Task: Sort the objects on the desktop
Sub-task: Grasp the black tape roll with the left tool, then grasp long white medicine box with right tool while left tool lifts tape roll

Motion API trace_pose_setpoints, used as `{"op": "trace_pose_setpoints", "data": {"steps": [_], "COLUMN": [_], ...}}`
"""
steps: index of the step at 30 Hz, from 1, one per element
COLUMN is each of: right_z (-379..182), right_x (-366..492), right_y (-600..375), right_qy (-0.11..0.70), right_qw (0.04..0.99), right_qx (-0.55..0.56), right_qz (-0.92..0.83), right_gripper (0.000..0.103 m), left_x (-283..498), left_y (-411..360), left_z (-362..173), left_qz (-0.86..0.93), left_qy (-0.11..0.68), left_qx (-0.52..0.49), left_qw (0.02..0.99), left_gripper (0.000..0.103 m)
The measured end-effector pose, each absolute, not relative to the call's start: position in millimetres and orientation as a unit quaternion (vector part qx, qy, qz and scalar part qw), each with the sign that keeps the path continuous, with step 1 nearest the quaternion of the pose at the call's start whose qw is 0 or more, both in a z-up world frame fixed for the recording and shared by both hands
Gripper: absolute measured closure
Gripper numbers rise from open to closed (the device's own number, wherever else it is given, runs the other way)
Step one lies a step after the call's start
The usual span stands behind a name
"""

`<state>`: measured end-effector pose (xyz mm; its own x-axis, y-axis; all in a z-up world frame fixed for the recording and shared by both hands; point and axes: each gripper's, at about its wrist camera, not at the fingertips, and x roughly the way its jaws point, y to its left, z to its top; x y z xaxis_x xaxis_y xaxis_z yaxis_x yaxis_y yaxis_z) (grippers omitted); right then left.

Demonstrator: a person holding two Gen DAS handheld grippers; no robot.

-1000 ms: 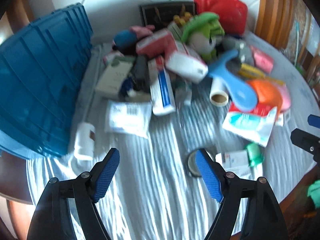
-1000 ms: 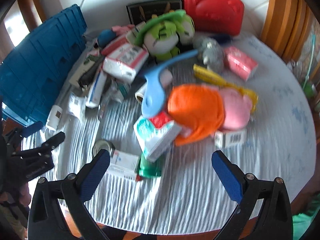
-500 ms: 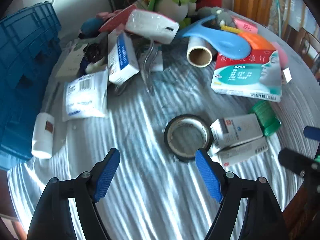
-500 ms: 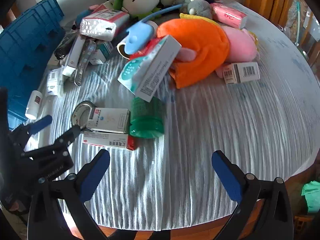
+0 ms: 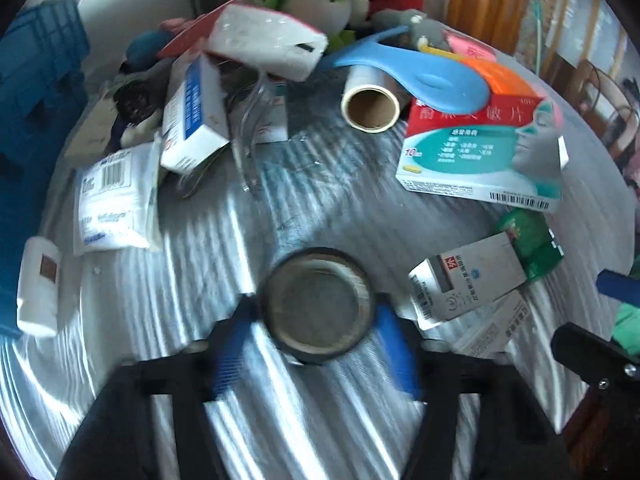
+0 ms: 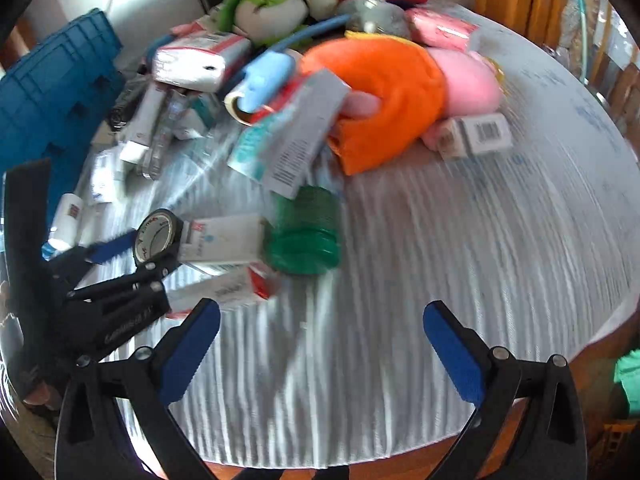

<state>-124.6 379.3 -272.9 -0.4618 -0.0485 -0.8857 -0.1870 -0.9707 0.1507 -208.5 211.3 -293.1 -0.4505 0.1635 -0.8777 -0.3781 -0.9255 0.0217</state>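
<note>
A black tape roll (image 5: 320,356) lies flat on the striped cloth (image 5: 224,280), near the front of the table. My left gripper (image 5: 314,340) points steeply down over it and its jaws are closing, the blue pads (image 5: 394,344) touching the roll on both sides. In the right wrist view the roll (image 6: 158,236) sits between the left gripper's (image 6: 154,250) fingers. My right gripper (image 6: 320,344) stands open over bare cloth by the front edge, with nothing between its fingers.
Two white medicine boxes (image 5: 468,284) and a green bottle (image 6: 306,232) lie just right of the roll. A heap of boxes, plush toys (image 6: 384,92) and a film roll (image 5: 370,108) fills the back. A blue crate (image 5: 36,120) stands at the left, with a white bottle (image 5: 38,284) beside it.
Both grippers have sunk toward the table. The left one came down around the tape roll and its jaws narrowed onto it. The right stays wide open.
</note>
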Motion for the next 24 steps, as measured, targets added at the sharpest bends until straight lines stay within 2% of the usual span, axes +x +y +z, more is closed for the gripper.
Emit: {"op": "trace_pose_setpoints", "data": {"steps": [12,22,23,24], "right_z": [-282.9,-299.4,-302.1,-304.2], "right_x": [-131.4,-138.5,-139.7,-140.2], "right_y": [316.0,303.1,303.4,303.3], "right_qy": [0.069,0.003,0.003,0.002], "right_qw": [-0.044,-0.07,-0.073,-0.072], "right_qx": [-0.493,-0.462,-0.463,-0.465], "right_qz": [0.866,0.884,0.883,0.883], "right_gripper": [0.0,0.0,0.002,0.009], "left_x": [-172.5,-160.2,-159.9,-160.1], "left_y": [145.2,149.1,149.8,150.9], "left_z": [-284.3,-295.5,-295.5,-295.2], "left_qz": [0.857,0.869,0.87,0.87], "left_qy": [0.115,0.093,0.092,0.09], "left_qx": [-0.492,-0.48,-0.479,-0.479], "left_qw": [0.099,0.08,0.078,0.076], "left_gripper": [0.048,0.048,0.048,0.048]}}
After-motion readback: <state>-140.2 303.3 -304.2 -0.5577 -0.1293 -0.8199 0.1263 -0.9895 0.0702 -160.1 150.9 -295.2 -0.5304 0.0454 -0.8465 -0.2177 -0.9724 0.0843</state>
